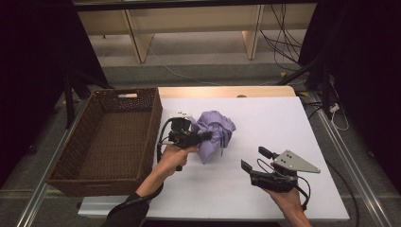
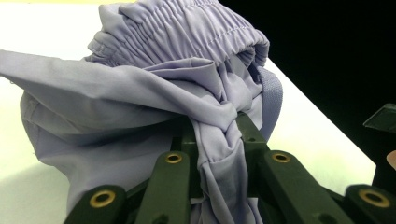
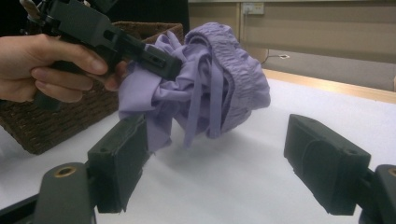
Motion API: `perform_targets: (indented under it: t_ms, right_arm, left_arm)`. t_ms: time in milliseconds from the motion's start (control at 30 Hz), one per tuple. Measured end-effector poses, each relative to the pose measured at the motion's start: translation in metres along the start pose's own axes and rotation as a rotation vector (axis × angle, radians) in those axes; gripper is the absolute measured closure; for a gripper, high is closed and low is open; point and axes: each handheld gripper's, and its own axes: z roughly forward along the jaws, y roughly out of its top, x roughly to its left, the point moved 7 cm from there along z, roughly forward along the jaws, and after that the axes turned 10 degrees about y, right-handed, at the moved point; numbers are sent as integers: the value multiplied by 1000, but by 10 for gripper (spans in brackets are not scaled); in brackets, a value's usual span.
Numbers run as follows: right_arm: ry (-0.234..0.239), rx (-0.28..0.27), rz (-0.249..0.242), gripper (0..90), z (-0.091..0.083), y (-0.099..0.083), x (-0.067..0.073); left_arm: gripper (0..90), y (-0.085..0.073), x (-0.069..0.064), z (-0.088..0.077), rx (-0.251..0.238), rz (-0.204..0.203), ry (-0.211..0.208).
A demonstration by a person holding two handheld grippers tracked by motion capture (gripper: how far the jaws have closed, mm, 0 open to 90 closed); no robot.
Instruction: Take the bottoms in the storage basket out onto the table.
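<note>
A crumpled lilac garment with an elastic waistband hangs bunched just above the white table. My left gripper is shut on a twisted fold of that cloth, and the rest of the fabric droops from its jaws. My right gripper stands open near the table's front right, apart from the garment, with nothing between its black pads.
A brown wicker basket stands at the table's left edge, just beside my left hand. Beyond the table's far edge are wooden furniture legs and loose cables on the floor.
</note>
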Motion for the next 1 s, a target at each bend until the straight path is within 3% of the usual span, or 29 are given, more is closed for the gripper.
perform_targets:
  t_ms: [1000]
  right_arm:
    - [0,-1,4,230,0,0,-1]
  left_arm:
    - [756,-23,-11,23,80,38,-10]
